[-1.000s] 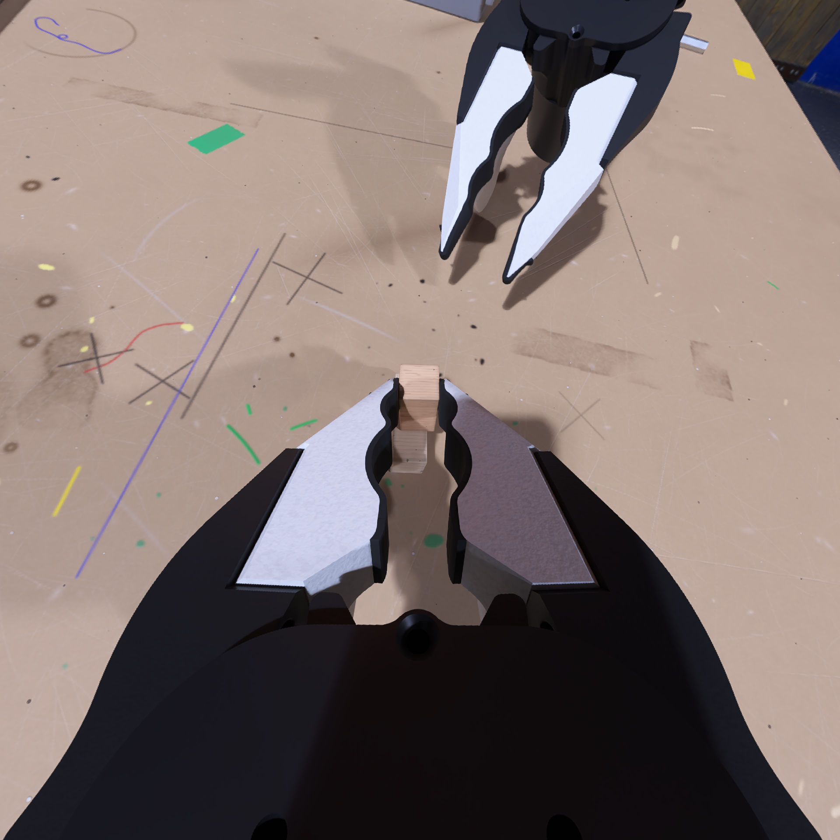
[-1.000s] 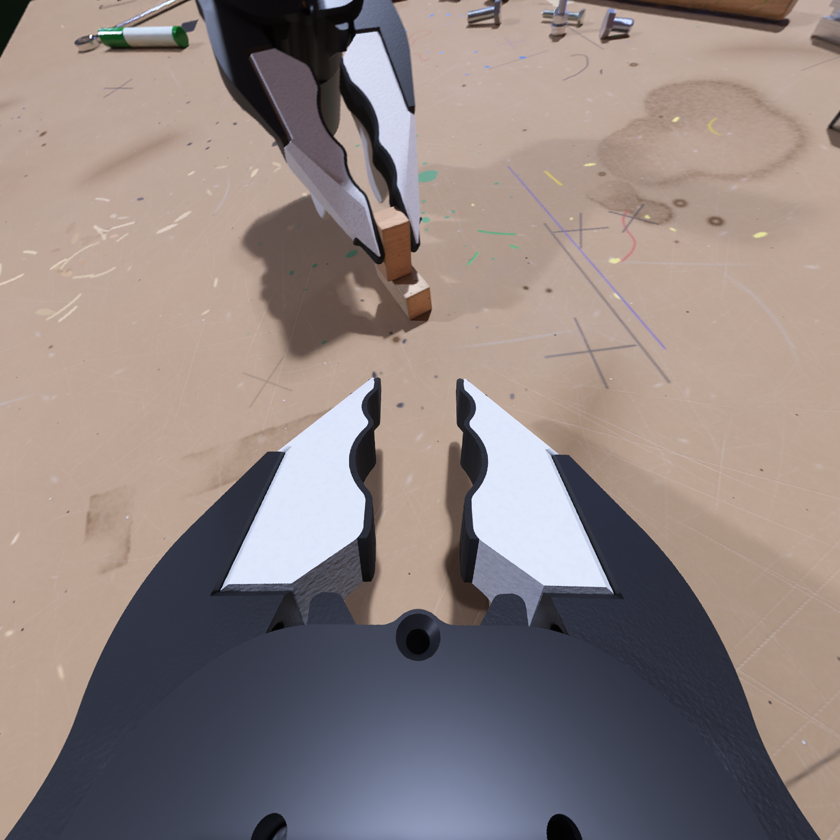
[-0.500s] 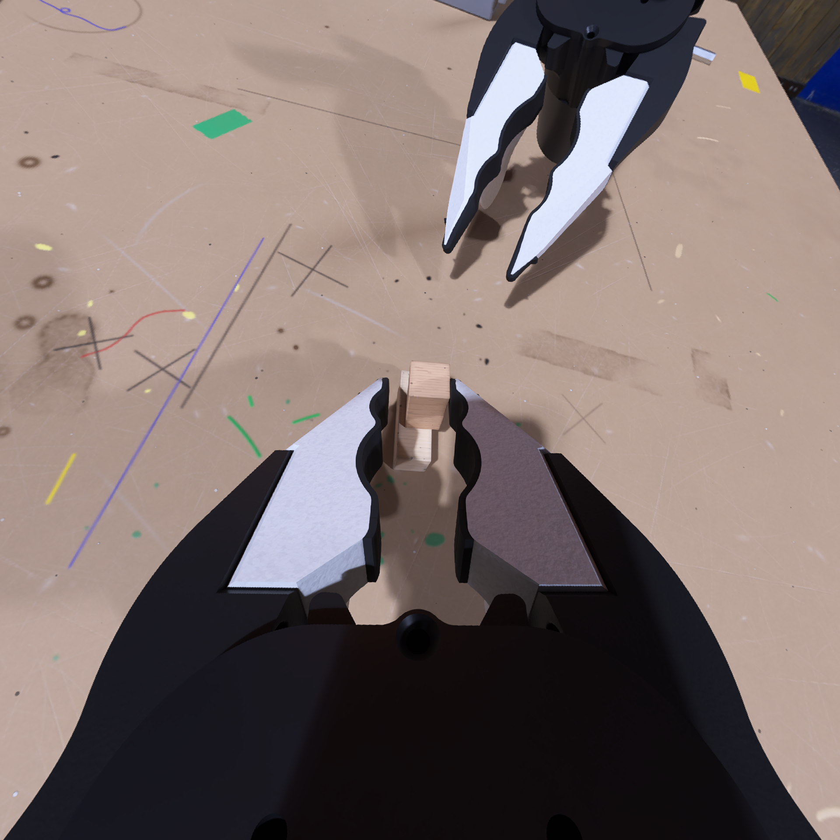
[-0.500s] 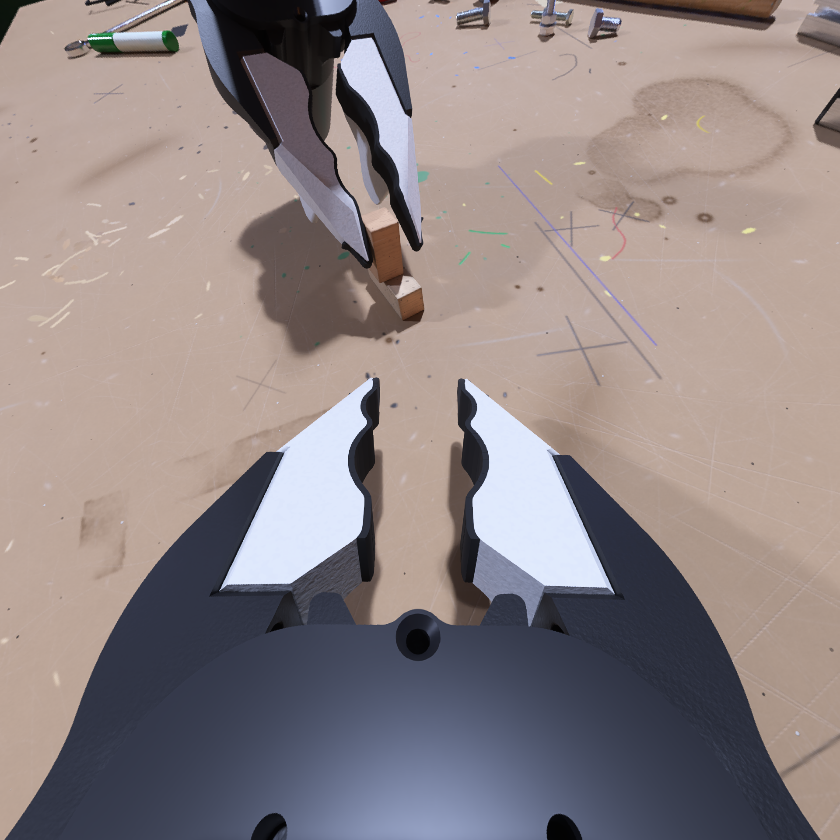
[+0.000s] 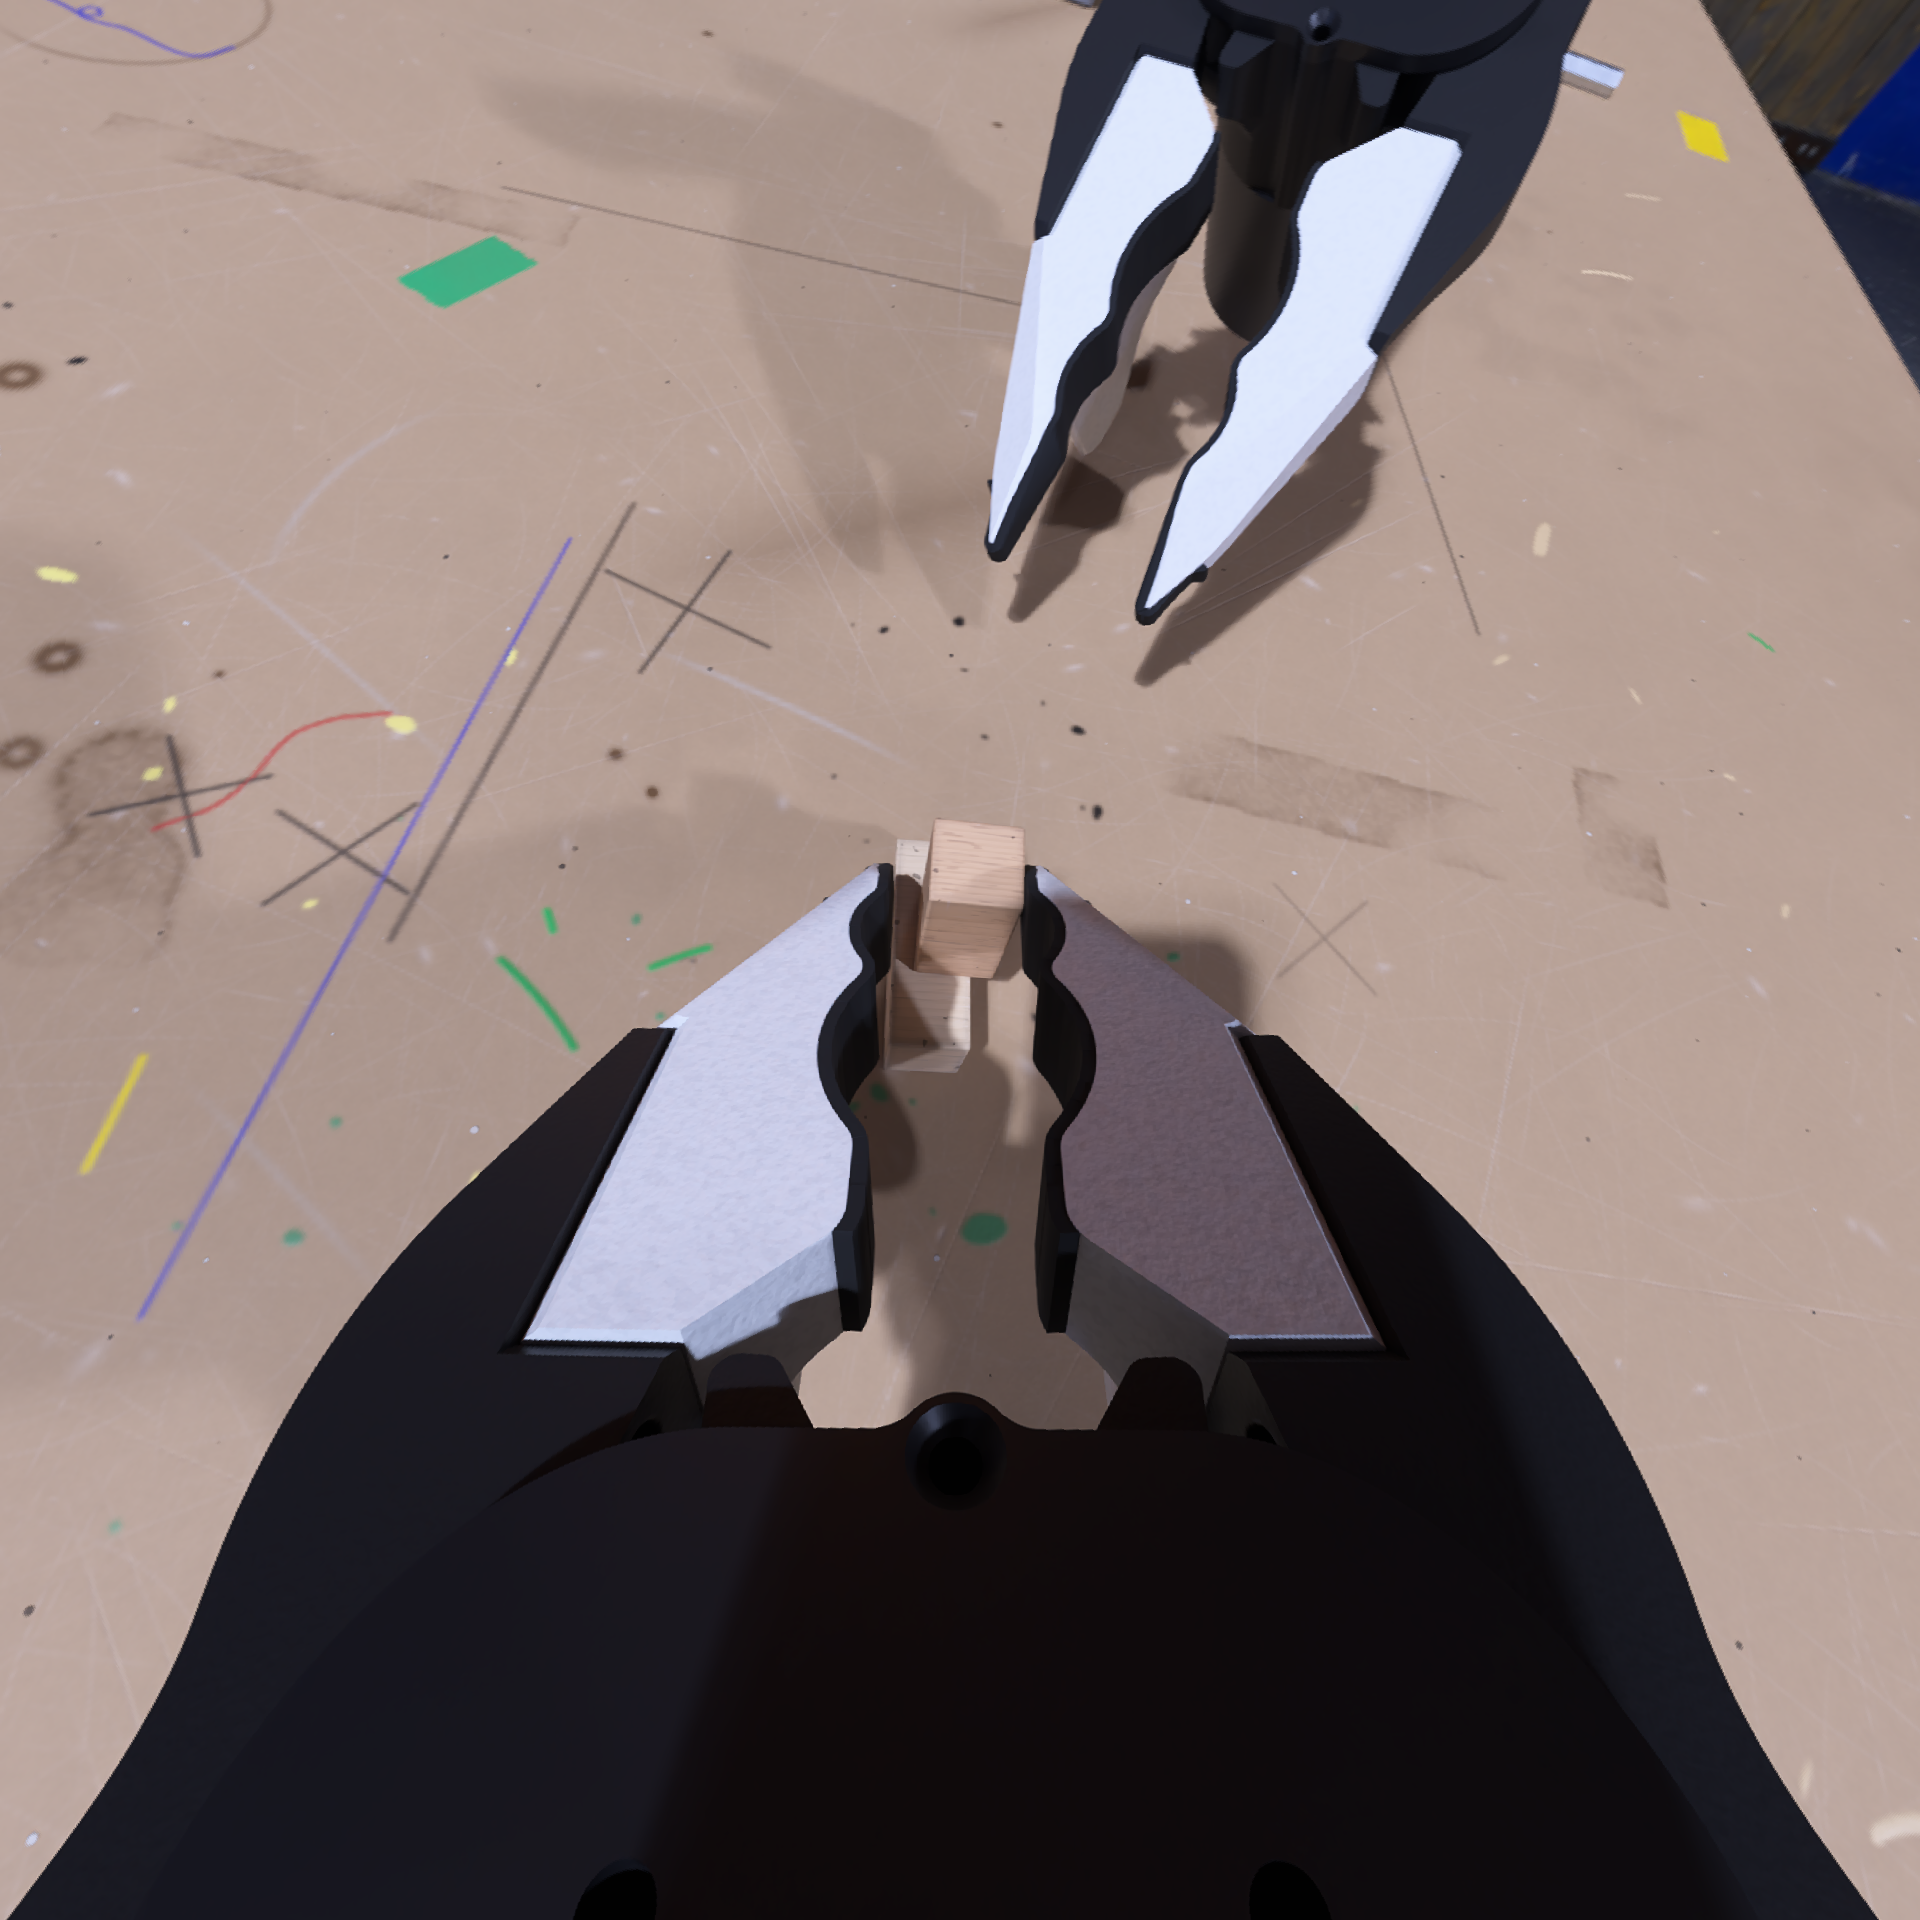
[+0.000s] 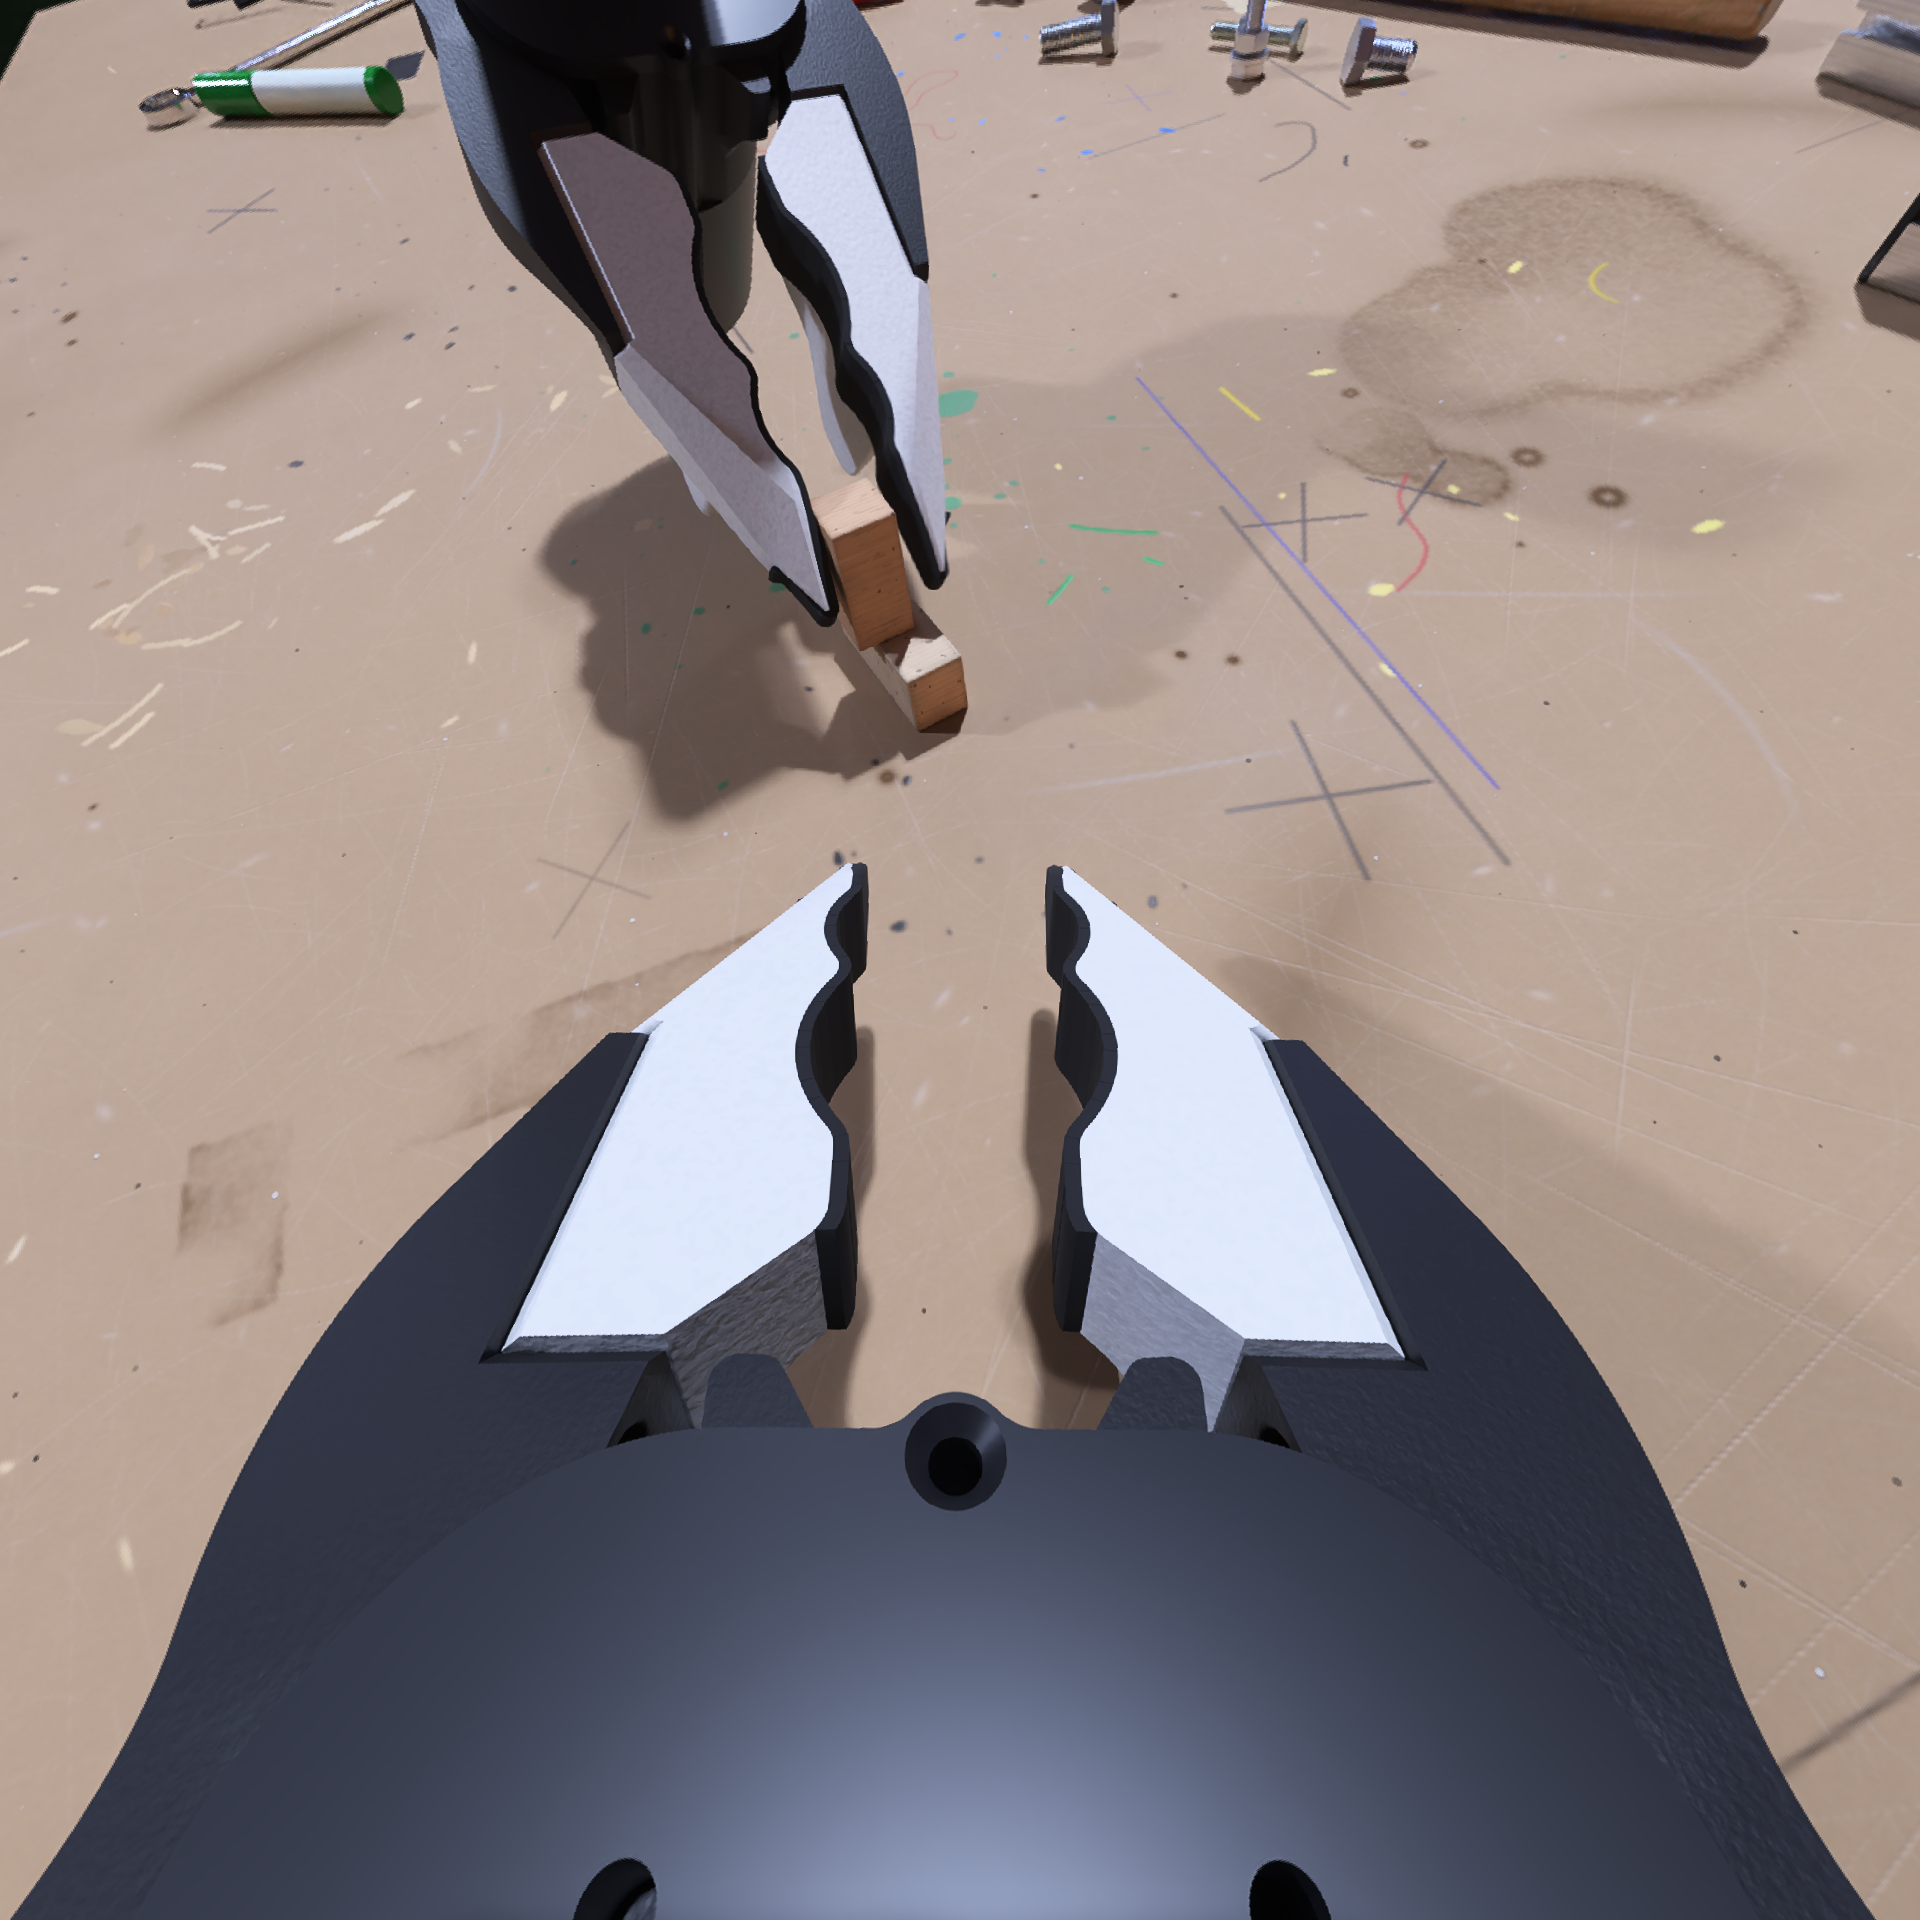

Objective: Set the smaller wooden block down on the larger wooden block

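Note:
The smaller wooden block (image 5: 971, 899) stands on the larger, paler wooden block (image 5: 928, 1023), which lies flat on the table. My left gripper (image 5: 958, 883) straddles the smaller block with its jaws parted. A slit shows between the left finger and the block; the right finger is at or very near its side. In the right wrist view the smaller block (image 6: 868, 561) leans slightly on the larger block (image 6: 930, 675) between the left gripper's fingers (image 6: 878, 594). My right gripper (image 6: 956, 883) is open and empty, facing the blocks from across the table. It also shows in the left wrist view (image 5: 1096, 582).
A green-and-white marker (image 6: 296, 91) and several bolts (image 6: 1247, 42) lie at the far edge in the right wrist view. The table's edge (image 5: 1829, 208) runs along the upper right in the left wrist view. Paint flecks and pencil marks cover the tabletop.
My left gripper's jaws have spread apart from the smaller block, which now rests on the larger block. The right gripper has stayed open and nearly still.

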